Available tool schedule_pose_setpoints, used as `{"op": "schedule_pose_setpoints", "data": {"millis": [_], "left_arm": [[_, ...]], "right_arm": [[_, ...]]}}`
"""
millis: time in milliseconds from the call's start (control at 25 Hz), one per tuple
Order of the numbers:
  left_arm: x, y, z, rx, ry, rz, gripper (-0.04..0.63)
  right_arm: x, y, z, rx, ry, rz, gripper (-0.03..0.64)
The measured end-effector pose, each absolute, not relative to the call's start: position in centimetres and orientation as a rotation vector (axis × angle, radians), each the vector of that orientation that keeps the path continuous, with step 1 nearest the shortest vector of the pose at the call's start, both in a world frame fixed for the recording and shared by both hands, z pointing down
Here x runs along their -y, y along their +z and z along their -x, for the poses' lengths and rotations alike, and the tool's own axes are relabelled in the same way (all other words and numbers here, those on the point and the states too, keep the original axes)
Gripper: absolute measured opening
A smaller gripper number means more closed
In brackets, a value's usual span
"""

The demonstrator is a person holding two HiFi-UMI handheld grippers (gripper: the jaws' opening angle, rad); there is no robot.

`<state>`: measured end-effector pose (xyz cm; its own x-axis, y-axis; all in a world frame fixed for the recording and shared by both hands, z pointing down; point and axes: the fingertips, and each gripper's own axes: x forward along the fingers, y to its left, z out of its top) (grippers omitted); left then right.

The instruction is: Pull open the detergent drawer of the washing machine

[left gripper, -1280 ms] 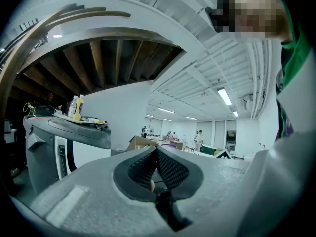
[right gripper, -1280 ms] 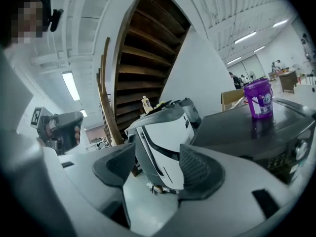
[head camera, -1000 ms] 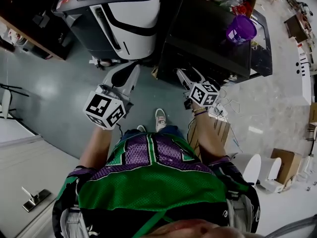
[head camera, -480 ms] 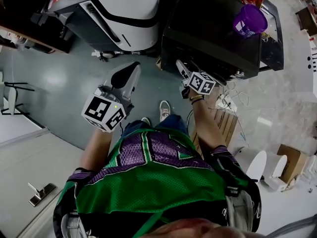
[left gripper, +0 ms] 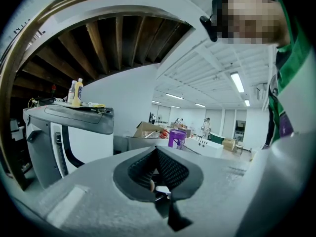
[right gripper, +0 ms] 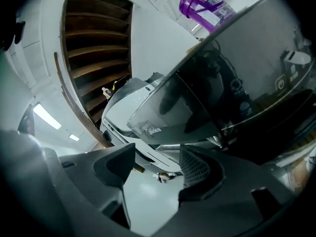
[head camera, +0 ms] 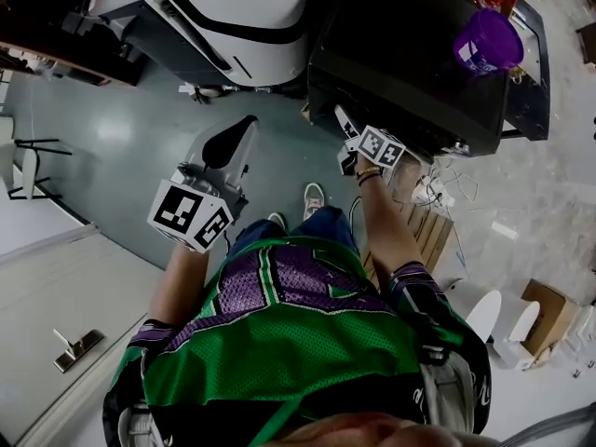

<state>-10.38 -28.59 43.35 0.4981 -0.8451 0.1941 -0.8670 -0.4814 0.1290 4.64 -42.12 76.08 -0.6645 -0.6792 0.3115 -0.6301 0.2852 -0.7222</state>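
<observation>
- Left gripper [head camera: 244, 128]: jaws pressed together, nothing held. Hangs over bare floor [head camera: 121, 138]. White machine [head camera: 251, 17] at its 12 o'clock, well apart.
- Right gripper [head camera: 341, 117]: jaws wide, empty. Nearer arm, just beside front edge of black machine [head camera: 400, 45], which lies at its 1 o'clock.
- Detergent drawer: cannot pick out in any view. Probably in black machine's glossy front panel, long axis along top edge.
- Purple cup [head camera: 487, 42]: on black machine's top, 2 o'clock from right gripper, clear of reach.
- Room: open floor at 6 o'clock for pull-back.
</observation>
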Motion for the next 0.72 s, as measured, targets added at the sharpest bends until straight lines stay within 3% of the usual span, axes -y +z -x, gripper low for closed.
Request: {"op": "schedule_pose_setpoints", "data": {"millis": [720], "left_arm": [[30.1, 45.2, 10.8, 1.542, 0.259, -2.448, 0.015]], "right_arm": [[46.4, 77.5, -3.8, -2.261, -1.403, 1.025, 0.264]]}}
